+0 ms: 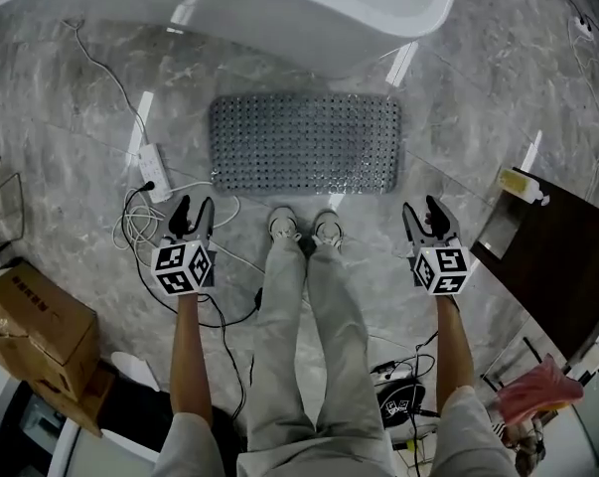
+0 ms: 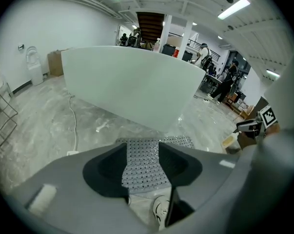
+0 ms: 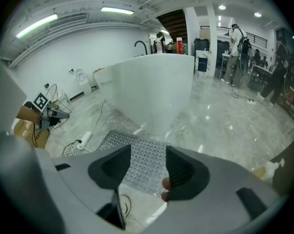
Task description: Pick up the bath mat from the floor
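A grey studded bath mat [image 1: 305, 144] lies flat on the marble floor in front of the white bathtub [image 1: 279, 8]. My left gripper [image 1: 192, 210] hangs open above the floor, short of the mat's near left corner. My right gripper [image 1: 426, 213] is open too, off the mat's near right corner. Nothing sits between either pair of jaws. In the left gripper view the bath mat [image 2: 144, 162] shows through the gap between the jaws, and in the right gripper view the bath mat [image 3: 144, 162] does likewise.
A power strip [image 1: 153, 172] with tangled white and black cables [image 1: 140, 229] lies left of the mat. My shoes [image 1: 304, 230] stand at its near edge. A cardboard box [image 1: 31, 316] sits at the left, a dark cabinet [image 1: 562, 256] at the right.
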### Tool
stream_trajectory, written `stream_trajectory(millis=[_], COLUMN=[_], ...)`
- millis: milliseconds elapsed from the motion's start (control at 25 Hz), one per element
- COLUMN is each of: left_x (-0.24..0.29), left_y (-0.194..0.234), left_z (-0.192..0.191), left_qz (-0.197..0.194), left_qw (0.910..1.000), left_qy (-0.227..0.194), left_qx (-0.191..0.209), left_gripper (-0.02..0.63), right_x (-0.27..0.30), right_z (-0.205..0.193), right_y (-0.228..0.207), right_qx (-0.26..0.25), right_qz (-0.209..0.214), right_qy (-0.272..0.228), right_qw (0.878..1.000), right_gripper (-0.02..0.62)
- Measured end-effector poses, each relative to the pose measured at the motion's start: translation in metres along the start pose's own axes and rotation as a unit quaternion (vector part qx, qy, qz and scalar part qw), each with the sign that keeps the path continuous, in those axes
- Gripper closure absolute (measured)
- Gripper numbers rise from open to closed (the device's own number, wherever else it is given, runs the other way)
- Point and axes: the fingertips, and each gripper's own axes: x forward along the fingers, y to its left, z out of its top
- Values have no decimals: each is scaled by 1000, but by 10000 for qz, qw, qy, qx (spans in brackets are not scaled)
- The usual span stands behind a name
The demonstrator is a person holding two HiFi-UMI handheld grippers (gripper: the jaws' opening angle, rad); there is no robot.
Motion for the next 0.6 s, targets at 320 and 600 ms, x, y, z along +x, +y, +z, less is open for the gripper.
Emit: stream_trajectory(millis=[320, 600], left_x=[67, 120], left_y=[26, 58], left_z=[-59, -100], left_qz=[15, 74], left_qw=[9995, 9989], left_qy=[307, 452], left_qx=[86, 21], left_gripper=[387, 373], right_x=[68, 126], right_z=[-62, -102], right_y=[-30, -47], right_qx=[248, 207], right_qz=[-160, -199], right_qy=[228, 395], right_qw=[9993, 9988], right_gripper=[377, 369])
